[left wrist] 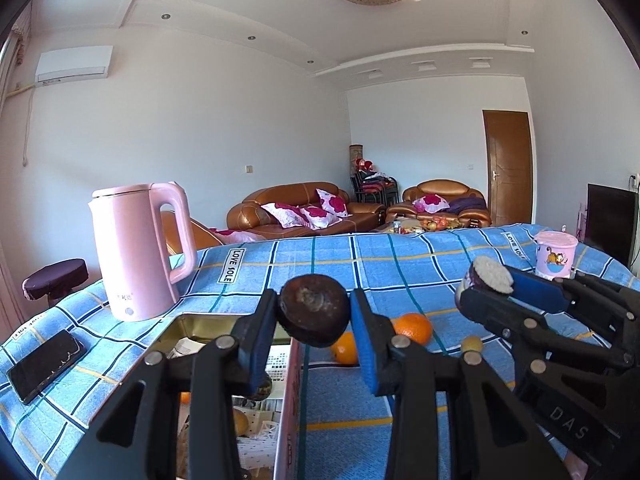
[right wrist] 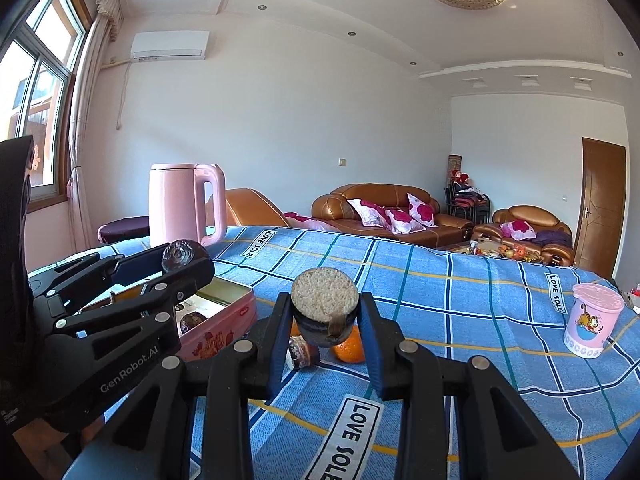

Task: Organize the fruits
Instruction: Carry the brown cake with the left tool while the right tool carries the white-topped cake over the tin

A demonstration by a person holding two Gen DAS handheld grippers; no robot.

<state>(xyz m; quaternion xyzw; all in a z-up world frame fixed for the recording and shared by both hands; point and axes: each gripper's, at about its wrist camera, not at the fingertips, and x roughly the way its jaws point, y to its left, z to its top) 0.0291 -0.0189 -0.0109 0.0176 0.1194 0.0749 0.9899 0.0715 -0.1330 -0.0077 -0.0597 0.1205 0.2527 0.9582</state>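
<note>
In the left view, I am holding a dark round fruit [left wrist: 314, 310] tight in my left hand-held gripper [left wrist: 314, 320], just above the pink box [left wrist: 290, 412]. I think I should be lowering it slowly into a free spot, not dropping it. The box is already holding some fruit and paper.

In the right view, my right hand-held gripper [right wrist: 325, 320] is squeezing a cut fruit [right wrist: 325, 306] above the counter [right wrist: 460, 320]. An orange [right wrist: 350, 346] is lying behind it.
</note>
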